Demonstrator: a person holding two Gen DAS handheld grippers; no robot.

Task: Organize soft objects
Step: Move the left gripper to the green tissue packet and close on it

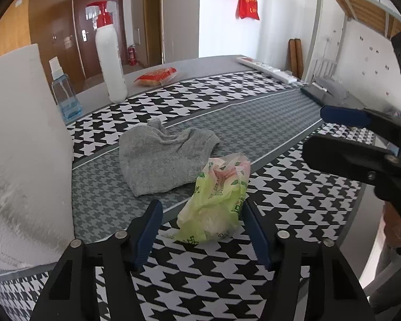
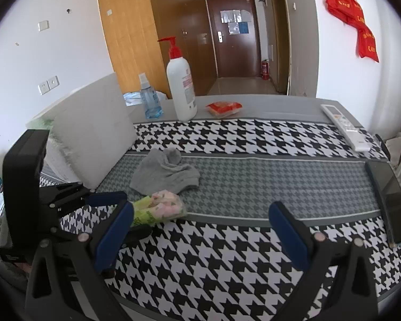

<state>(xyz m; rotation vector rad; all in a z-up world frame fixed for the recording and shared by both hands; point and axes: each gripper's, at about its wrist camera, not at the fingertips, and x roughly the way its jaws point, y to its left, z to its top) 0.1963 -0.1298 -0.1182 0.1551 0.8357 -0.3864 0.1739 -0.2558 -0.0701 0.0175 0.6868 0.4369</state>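
Note:
A crumpled grey sock lies on the houndstooth tablecloth; it also shows in the right wrist view. A green and pink plastic bag lies just in front of it, between the open fingers of my left gripper, untouched as far as I can see. The bag shows in the right wrist view next to the left gripper. My right gripper is open and empty over the cloth, to the right of the bag; it shows at the right edge of the left view.
A white foam box stands at the left. A white pump bottle, a blue spray bottle and a red snack packet stand at the back. A remote and a dark phone lie at the right.

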